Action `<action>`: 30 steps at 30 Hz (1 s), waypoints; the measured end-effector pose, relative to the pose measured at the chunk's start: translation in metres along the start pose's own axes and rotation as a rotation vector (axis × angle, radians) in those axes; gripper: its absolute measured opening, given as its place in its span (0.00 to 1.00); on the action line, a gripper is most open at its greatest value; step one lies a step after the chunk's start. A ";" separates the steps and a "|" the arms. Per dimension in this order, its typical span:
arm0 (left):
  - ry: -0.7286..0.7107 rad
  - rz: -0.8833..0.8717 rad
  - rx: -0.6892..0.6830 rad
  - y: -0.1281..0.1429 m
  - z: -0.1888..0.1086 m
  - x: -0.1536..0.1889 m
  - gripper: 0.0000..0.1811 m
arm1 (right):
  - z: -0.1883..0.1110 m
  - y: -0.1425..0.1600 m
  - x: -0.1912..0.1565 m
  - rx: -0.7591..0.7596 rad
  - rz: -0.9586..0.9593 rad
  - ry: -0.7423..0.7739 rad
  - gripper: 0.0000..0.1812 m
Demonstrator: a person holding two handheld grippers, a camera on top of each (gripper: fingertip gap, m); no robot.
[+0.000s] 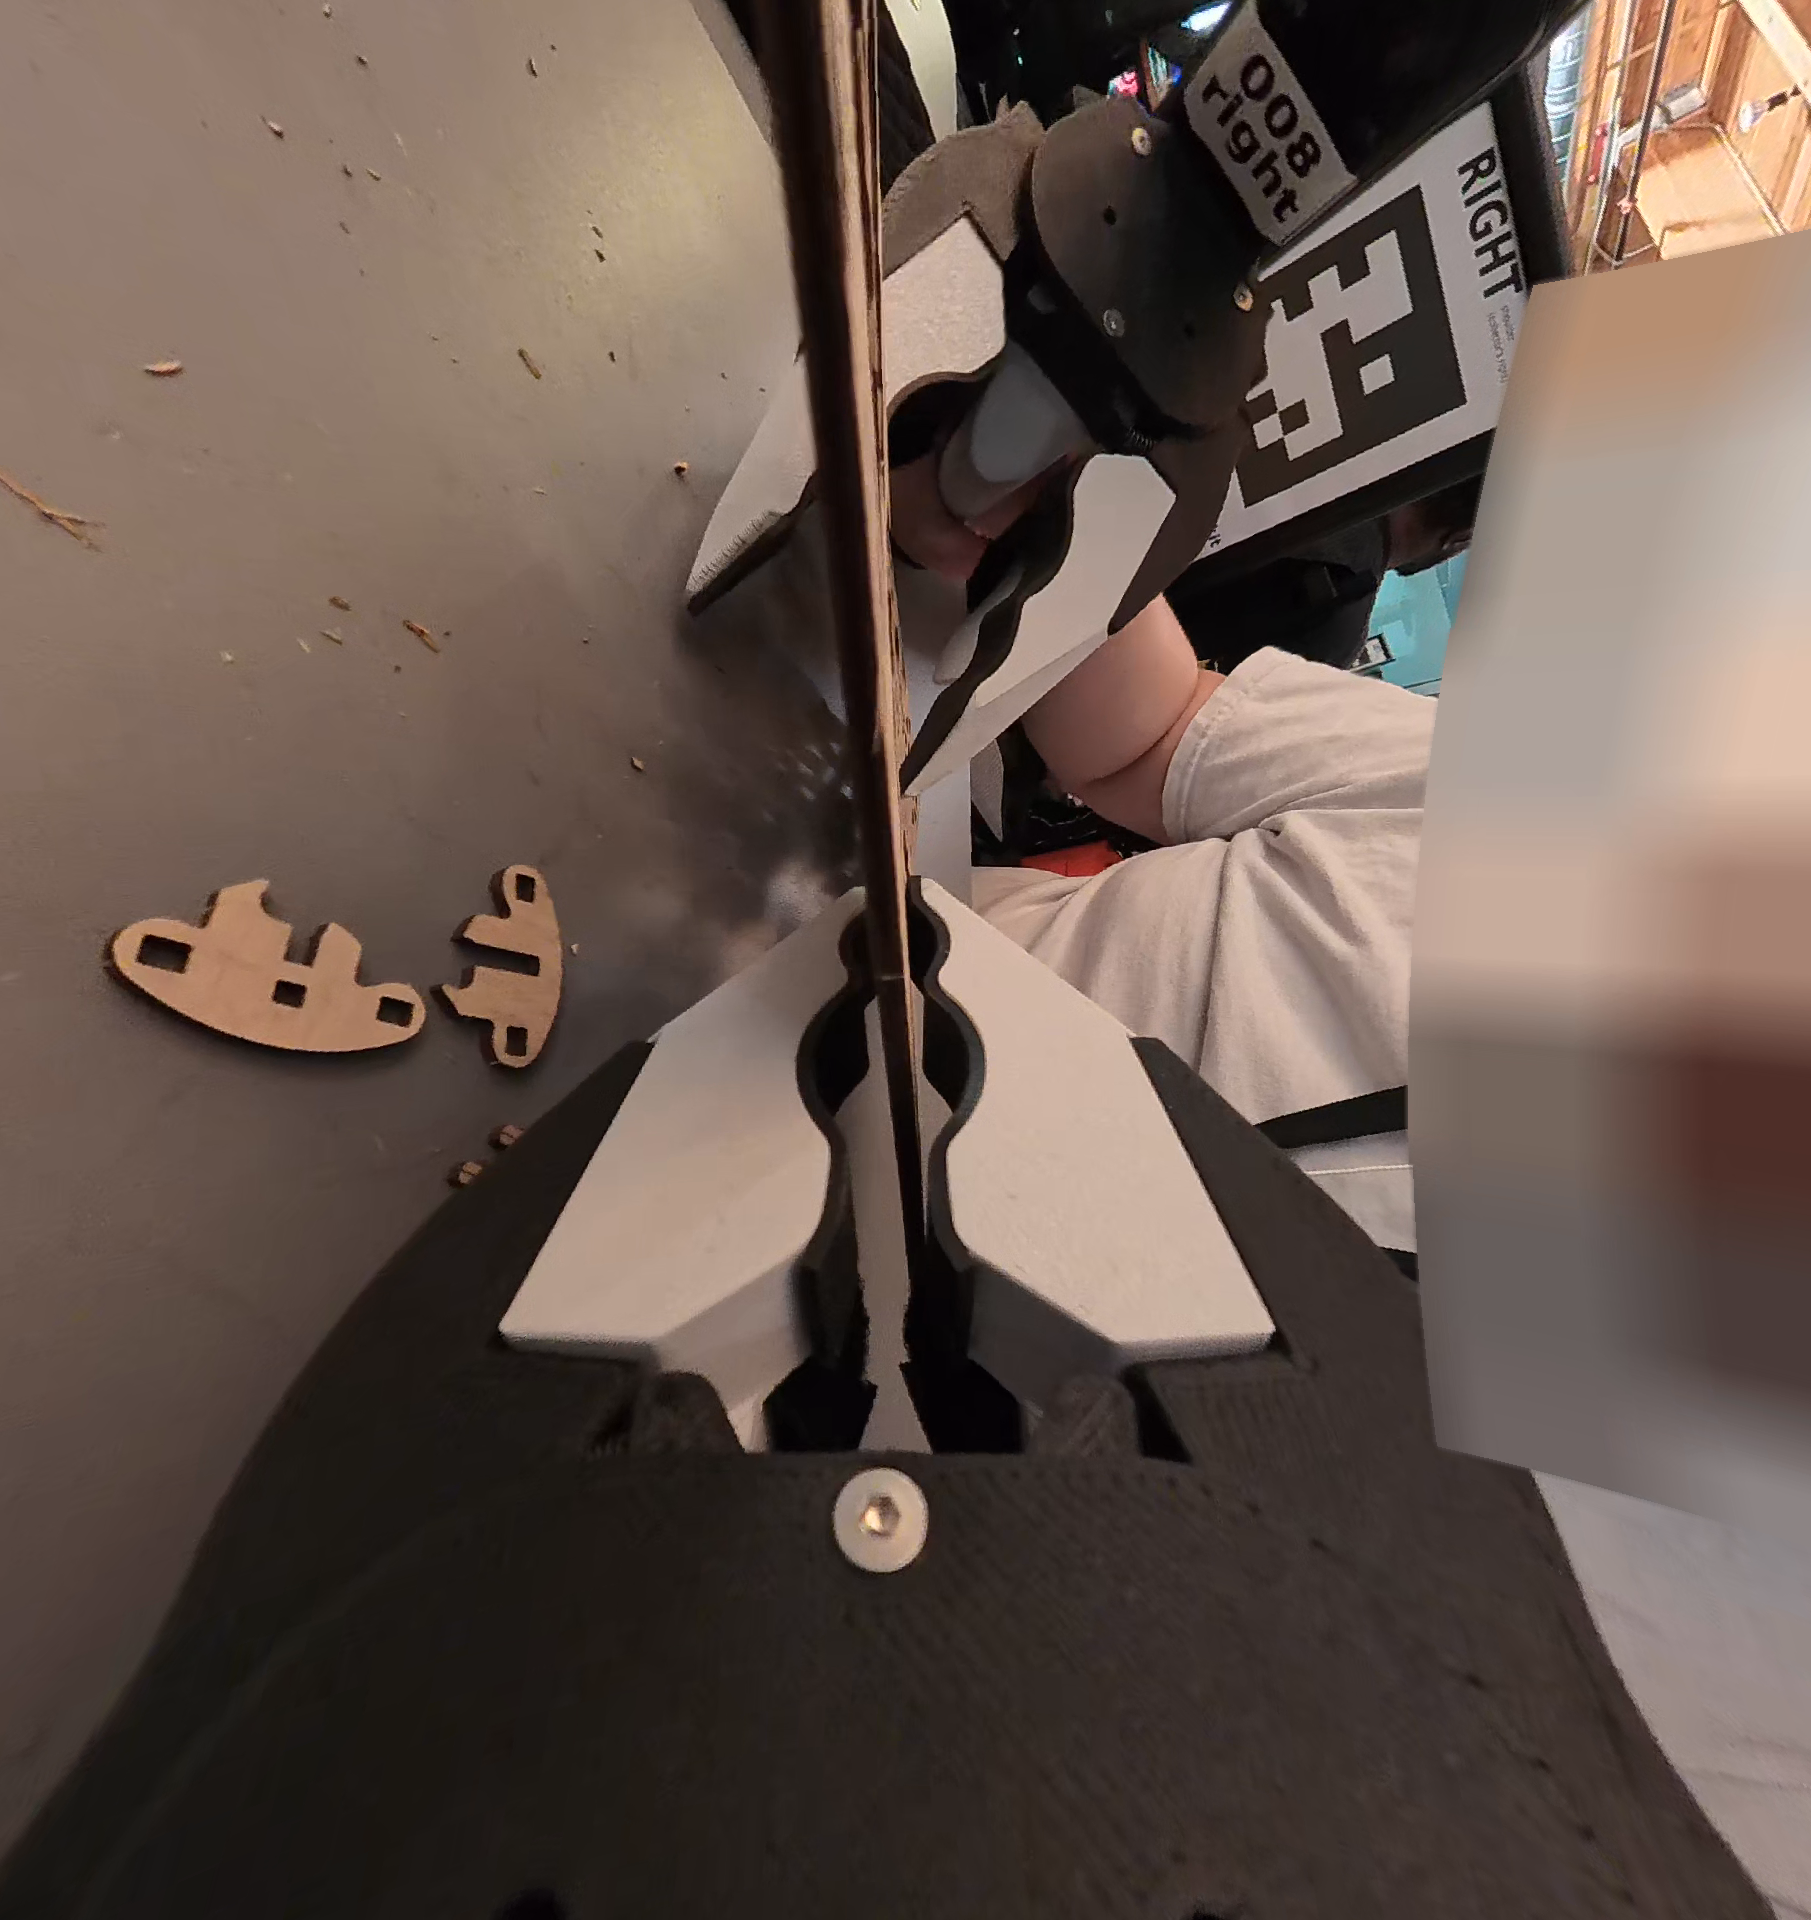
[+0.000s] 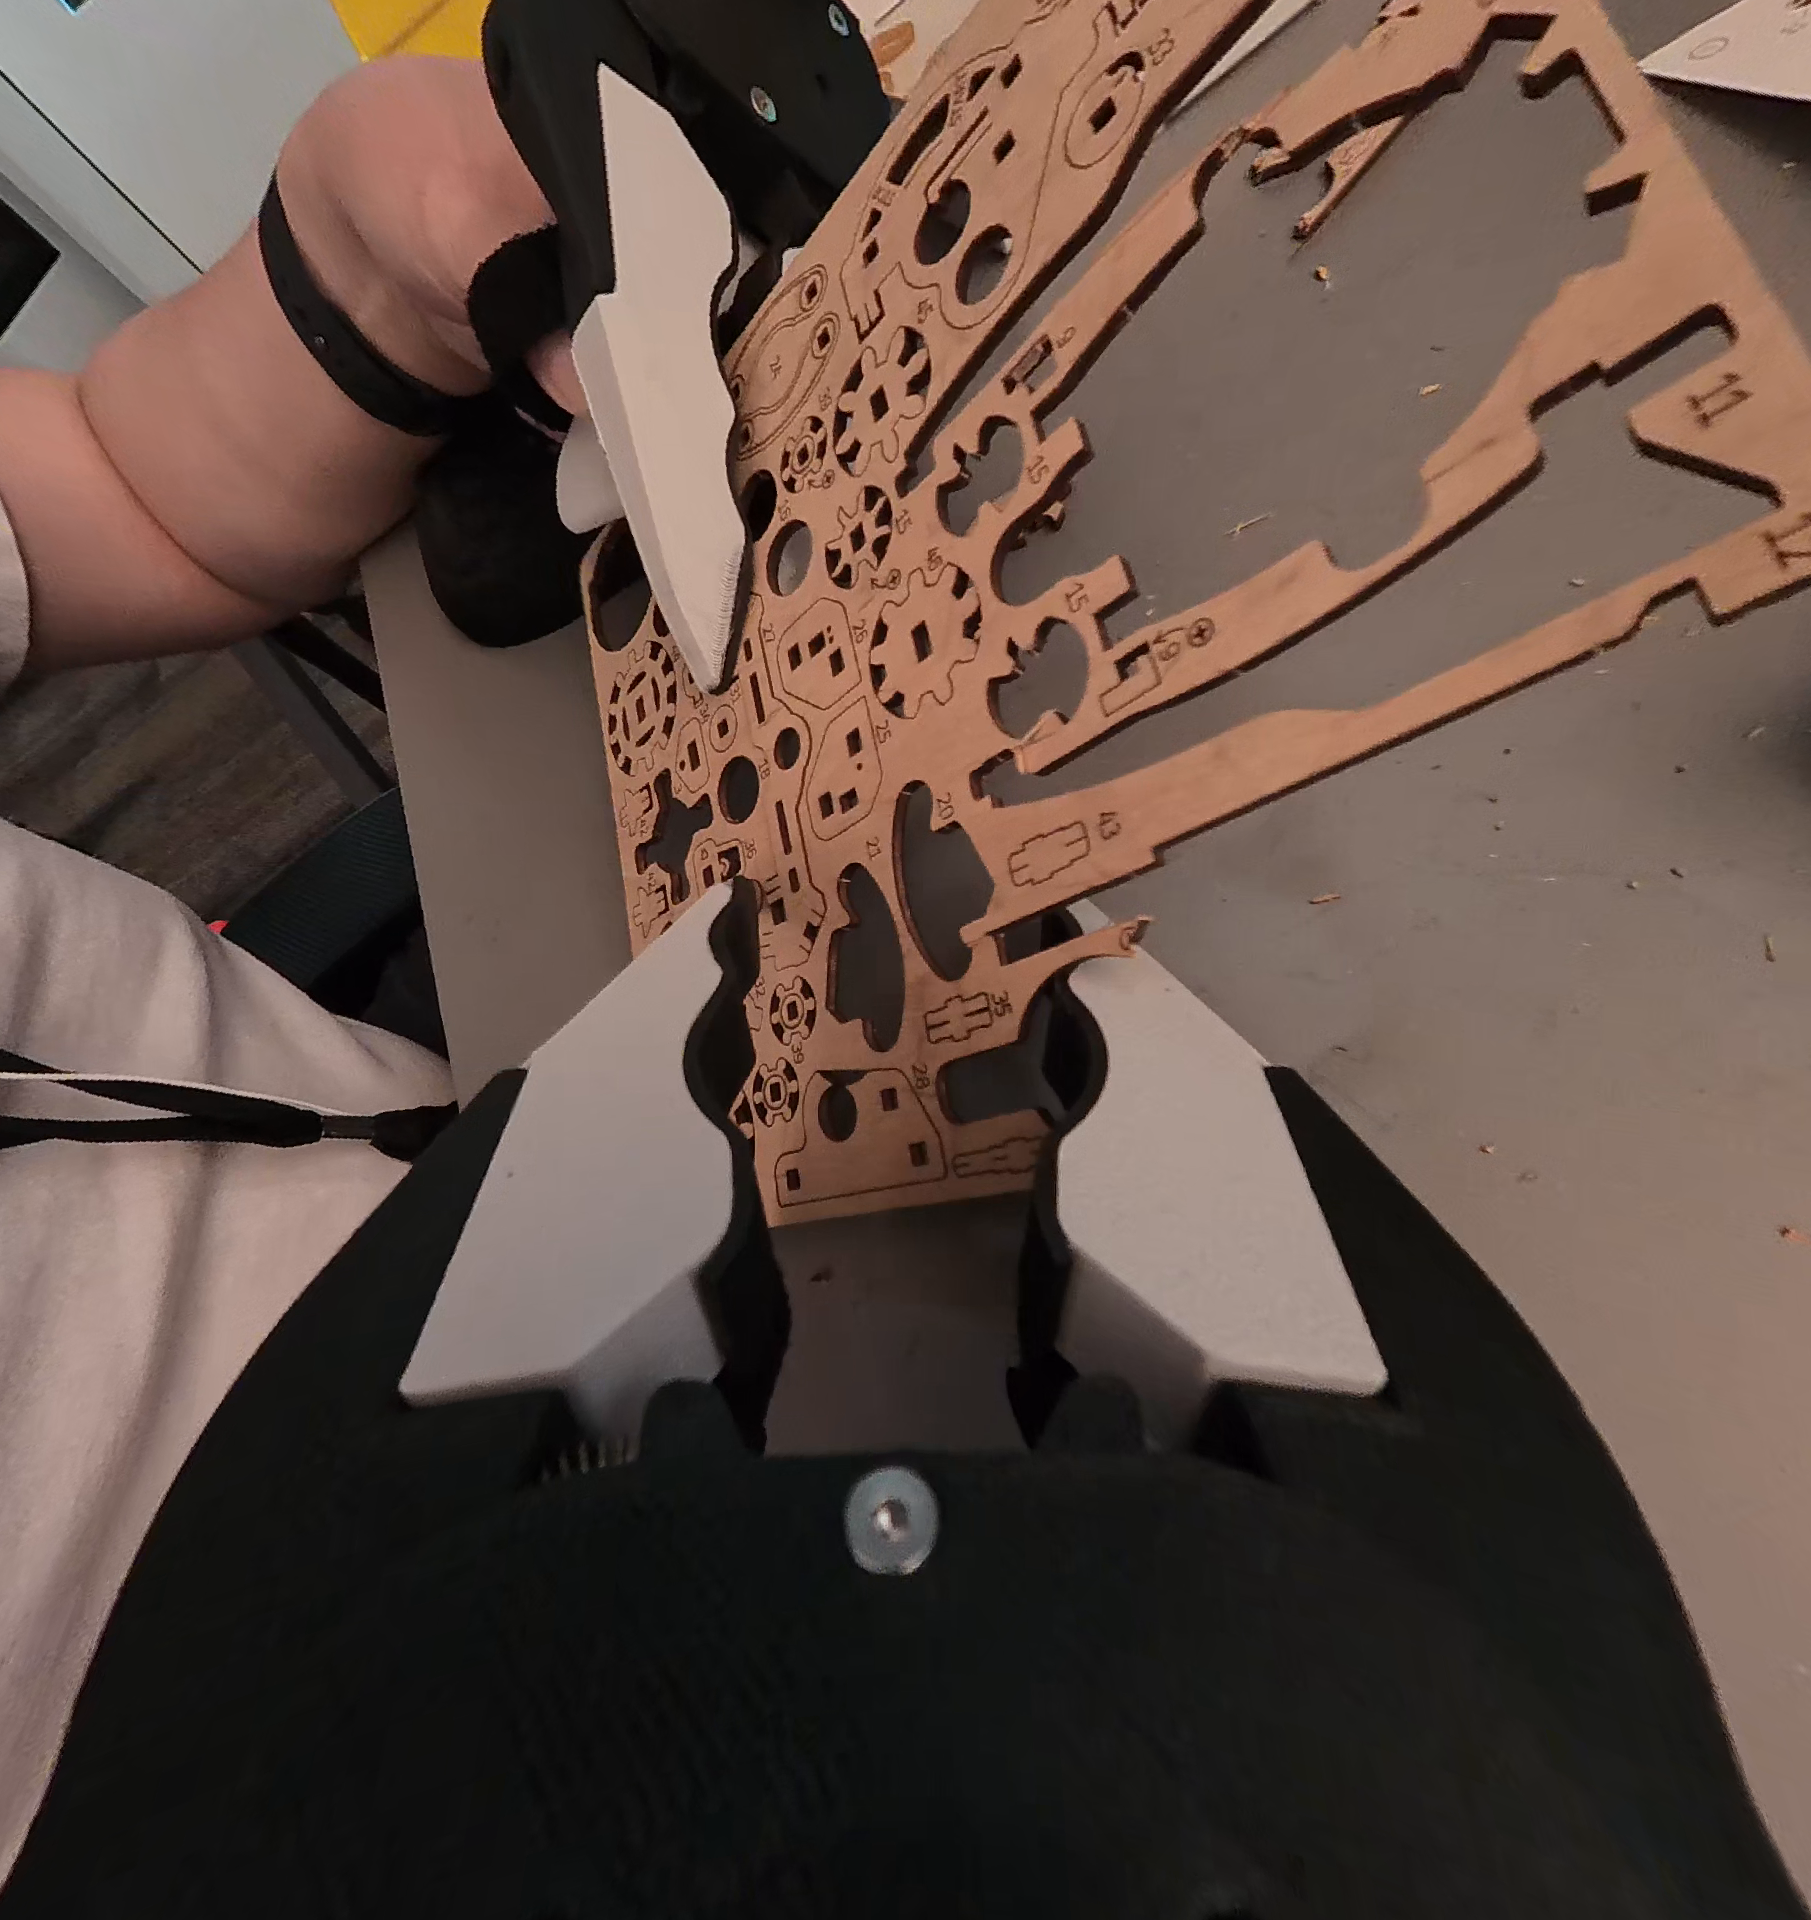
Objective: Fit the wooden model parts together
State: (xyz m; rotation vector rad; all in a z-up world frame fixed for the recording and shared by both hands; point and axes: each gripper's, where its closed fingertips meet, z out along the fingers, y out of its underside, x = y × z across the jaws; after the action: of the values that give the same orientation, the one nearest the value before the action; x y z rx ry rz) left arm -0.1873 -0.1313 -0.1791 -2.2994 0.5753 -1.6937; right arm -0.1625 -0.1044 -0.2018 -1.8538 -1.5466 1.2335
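Left gripper [image 1: 885, 977]: jaws pressed together on the wooden sheet [image 1: 839, 436], seen edge-on here, so its face is unreadable from this side. Right gripper [image 2: 885, 1029]: jaws spread, the sheet's [image 2: 1109, 582] near corner sits between the fingers; can't tell if either pad touches it. The sheet is held above the grey table [image 2: 1452, 1039], tilted; many cut-outs are already empty, and gears and small plates remain in the frame.

Two loose wooden parts on the table left of the left gripper: slotted curved piece [image 1: 262, 971] and smaller piece [image 1: 511, 966], just beside each other, not joined. Tiny wood bits [image 1: 485, 1153] sit near the gripper body, partly hidden by it. Splinters are scattered further out.

Far side: a white paper sheet [image 2: 1753, 52] at the table's far edge, cut off by the frame.
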 end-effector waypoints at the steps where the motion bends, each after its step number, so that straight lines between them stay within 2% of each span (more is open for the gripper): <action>1: -0.004 0.000 0.002 0.000 0.000 0.000 0.01 | 0.000 0.000 0.000 -0.006 0.004 0.006 0.29; 13: -0.050 0.009 0.002 0.000 0.000 -0.006 0.01 | 0.001 0.002 0.005 -0.034 -0.017 0.084 0.31; 21: -0.034 0.031 -0.008 0.000 0.001 -0.003 0.01 | -0.012 -0.009 0.005 0.053 -0.010 0.049 0.27; 26: -0.033 0.022 -0.001 -0.001 0.000 -0.004 0.01 | -0.011 -0.009 0.005 0.028 -0.009 0.071 0.37; 30: -0.032 0.023 0.005 -0.002 0.000 -0.003 0.01 | -0.010 -0.009 0.007 0.011 -0.036 0.123 0.34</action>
State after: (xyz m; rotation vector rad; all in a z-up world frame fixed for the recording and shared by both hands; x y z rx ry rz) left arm -0.1881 -0.1281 -0.1812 -2.3038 0.5878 -1.6428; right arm -0.1595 -0.0934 -0.1918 -1.8507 -1.4977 1.0890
